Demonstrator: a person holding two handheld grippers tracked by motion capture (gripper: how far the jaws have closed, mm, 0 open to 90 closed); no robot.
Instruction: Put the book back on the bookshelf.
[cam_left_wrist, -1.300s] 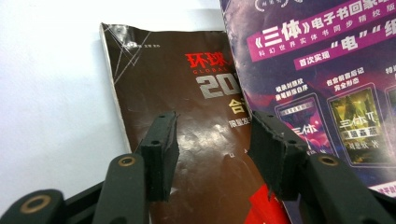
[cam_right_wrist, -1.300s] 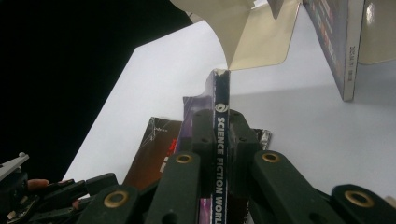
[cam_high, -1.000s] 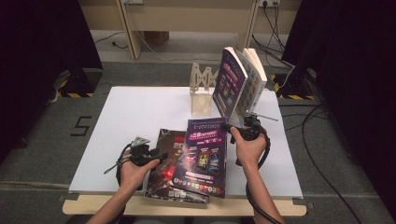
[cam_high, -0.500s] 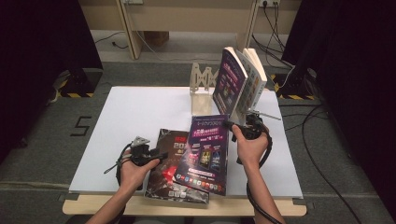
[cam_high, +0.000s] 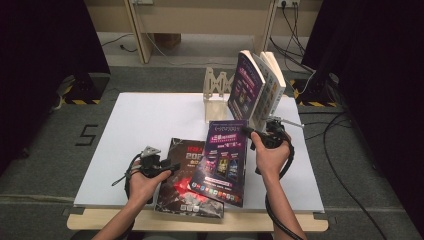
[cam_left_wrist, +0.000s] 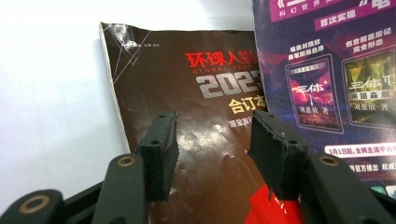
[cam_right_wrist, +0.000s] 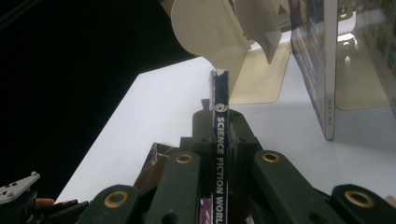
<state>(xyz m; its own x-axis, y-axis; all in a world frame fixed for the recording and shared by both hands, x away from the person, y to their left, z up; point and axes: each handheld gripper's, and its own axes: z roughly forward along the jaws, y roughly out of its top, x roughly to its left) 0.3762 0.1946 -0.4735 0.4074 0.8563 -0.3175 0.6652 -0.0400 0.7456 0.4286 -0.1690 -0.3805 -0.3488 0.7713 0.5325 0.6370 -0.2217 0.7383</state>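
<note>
The worktop (cam_high: 145, 125) carries a wooden stand (cam_high: 216, 95) at its far edge, with two books (cam_high: 257, 90) leaning upright just right of it. Near me, a brown magazine (cam_high: 182, 180) lies flat, and the purple magazine (cam_high: 225, 160) is tilted up over its right part, its near edge resting low and its far edge lifted.

My right fingers (cam_high: 248, 132) are clamped tight on the purple magazine's spine (cam_right_wrist: 220, 140) at its far right corner. My left fingers (cam_left_wrist: 215, 149) stand well apart, holding nothing, hovering over the brown magazine's cover (cam_left_wrist: 187, 116).

I judge that I am mid-lift, bringing the purple magazine up off the pile to stand it with the books. Next I need to swing it upright, carry it far and right, and set it beside the leaning books without knocking them; my left can steady the brown magazine.
</note>
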